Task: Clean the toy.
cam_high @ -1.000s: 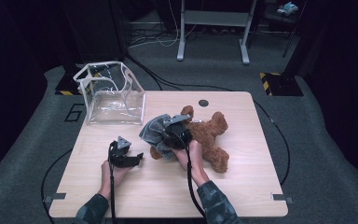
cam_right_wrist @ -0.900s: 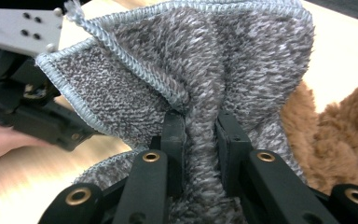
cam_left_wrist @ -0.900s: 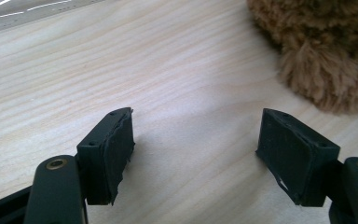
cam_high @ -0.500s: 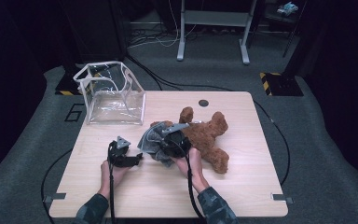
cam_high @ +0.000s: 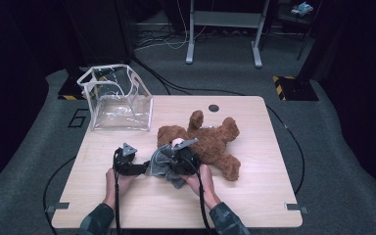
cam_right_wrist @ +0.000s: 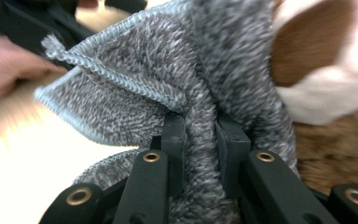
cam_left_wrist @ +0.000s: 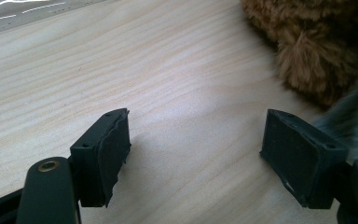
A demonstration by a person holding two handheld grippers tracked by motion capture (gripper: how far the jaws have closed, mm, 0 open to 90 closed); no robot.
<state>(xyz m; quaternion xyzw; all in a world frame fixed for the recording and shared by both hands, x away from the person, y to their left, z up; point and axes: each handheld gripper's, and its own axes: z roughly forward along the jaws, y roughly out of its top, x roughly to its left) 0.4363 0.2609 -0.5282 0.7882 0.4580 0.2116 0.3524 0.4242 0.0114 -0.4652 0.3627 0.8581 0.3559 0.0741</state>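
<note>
teddy bear (cam_high: 210, 142) head: partly hidden behind the grey knitted cloth (cam_high: 164, 164) and the right gripper (cam_high: 183, 159) in the high view.
teddy bear in the left gripper view: cut off by the top and right edges; only brown fur shows.
cloth in the right gripper view: its far edges blurred, its lower part hidden behind the jaws pinching it.
cloth in the left gripper view: a blurred grey strip, cut off at the right edge beside the bear.
person's forearms: cut off by the bottom edge, below the bear.
</note>
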